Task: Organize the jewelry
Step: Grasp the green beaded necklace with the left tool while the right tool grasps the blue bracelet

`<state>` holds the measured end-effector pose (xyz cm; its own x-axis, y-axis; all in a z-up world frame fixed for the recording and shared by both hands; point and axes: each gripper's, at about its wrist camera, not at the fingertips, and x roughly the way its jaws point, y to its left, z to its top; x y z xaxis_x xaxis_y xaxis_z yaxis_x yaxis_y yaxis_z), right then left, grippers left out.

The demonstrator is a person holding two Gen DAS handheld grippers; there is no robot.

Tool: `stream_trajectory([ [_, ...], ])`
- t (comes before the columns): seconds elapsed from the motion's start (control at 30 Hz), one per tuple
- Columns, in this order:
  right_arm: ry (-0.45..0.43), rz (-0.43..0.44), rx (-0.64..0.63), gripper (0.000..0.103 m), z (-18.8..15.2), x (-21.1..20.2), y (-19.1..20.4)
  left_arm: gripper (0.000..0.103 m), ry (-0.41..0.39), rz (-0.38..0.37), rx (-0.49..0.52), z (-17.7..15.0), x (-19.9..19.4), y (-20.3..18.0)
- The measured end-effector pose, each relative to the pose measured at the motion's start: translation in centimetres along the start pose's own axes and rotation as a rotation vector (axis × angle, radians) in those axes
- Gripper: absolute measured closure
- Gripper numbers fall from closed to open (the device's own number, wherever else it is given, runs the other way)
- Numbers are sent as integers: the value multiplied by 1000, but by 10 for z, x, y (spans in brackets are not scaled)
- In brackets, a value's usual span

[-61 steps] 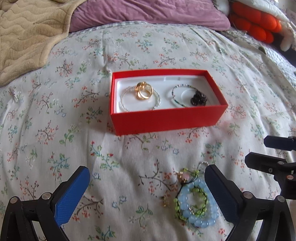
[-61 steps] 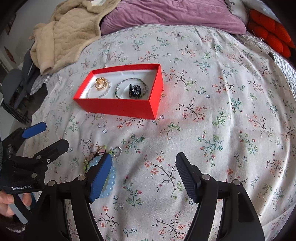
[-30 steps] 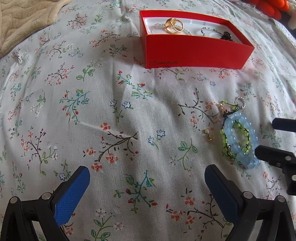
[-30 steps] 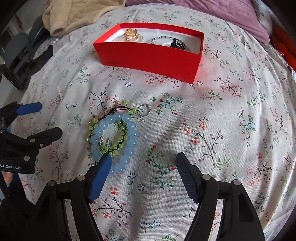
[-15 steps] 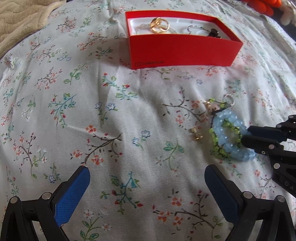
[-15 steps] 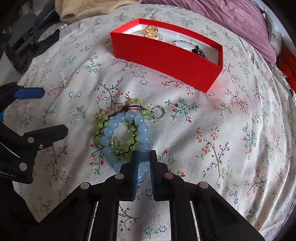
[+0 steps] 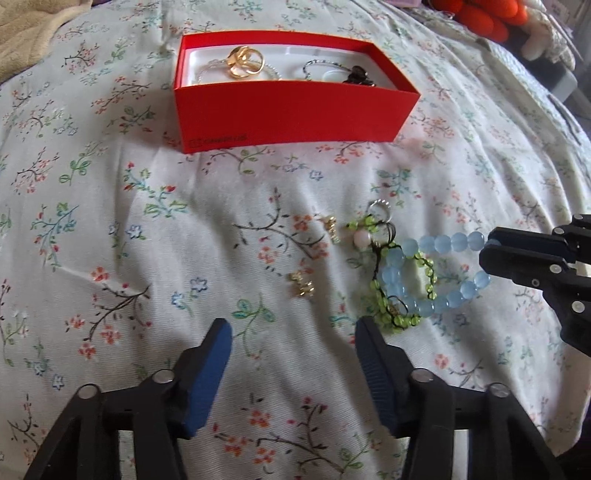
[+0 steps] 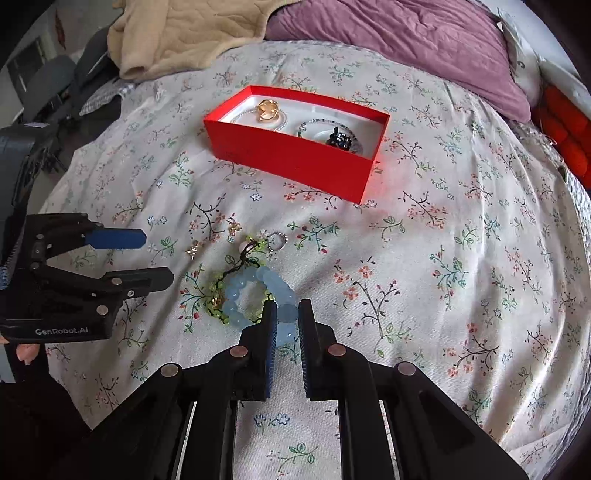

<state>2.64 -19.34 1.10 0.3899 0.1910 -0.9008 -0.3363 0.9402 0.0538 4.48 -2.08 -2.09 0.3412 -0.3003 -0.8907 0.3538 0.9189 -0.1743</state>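
A red box [image 7: 288, 107] [image 8: 295, 158] on the floral bedspread holds gold rings [image 7: 243, 61], thin bead bracelets and a dark charm [image 8: 340, 140]. My right gripper [image 8: 287, 314] [image 7: 487, 254] is shut on the pale blue bead bracelet [image 7: 436, 273] [image 8: 255, 291], pulling it taut. A green bead bracelet [image 7: 388, 306] is tangled in it, with a silver ring [image 7: 380, 208] beyond. Two small gold earrings [image 7: 303, 286] [image 7: 330, 225] lie to the left. My left gripper [image 7: 293, 343] [image 8: 147, 254] is partly open and empty, just short of the nearer earring.
A beige blanket [image 8: 177, 33] and a purple pillow [image 8: 388, 40] lie at the far side of the bed. Orange plush objects [image 7: 480, 18] sit at the far right. The bed's left edge and a dark chair [image 8: 55, 99] show in the right wrist view.
My right gripper has closed on the blue bracelet and drawn it toward itself, stretching it. My left gripper has narrowed from wide open and moved closer to the earrings.
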Motion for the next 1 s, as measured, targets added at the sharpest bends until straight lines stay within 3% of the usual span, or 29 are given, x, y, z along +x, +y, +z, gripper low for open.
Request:
stream_trajectory([
  [0.57,-77,-13,115,91,-8,-39,-53,52,-9,-100,28,22,24,-49],
  [0.83,33,-80,211,91,-20,-11,-92,55,24,-184,-48,33,48,-65],
  [0.93,56,-94,211,91,-25,-3,-96,61,37,-188,-81,37,57,-67],
  [1.0,67,-89,214,91,-28,0,-97,74,36,-173,-93,38,60,-68],
])
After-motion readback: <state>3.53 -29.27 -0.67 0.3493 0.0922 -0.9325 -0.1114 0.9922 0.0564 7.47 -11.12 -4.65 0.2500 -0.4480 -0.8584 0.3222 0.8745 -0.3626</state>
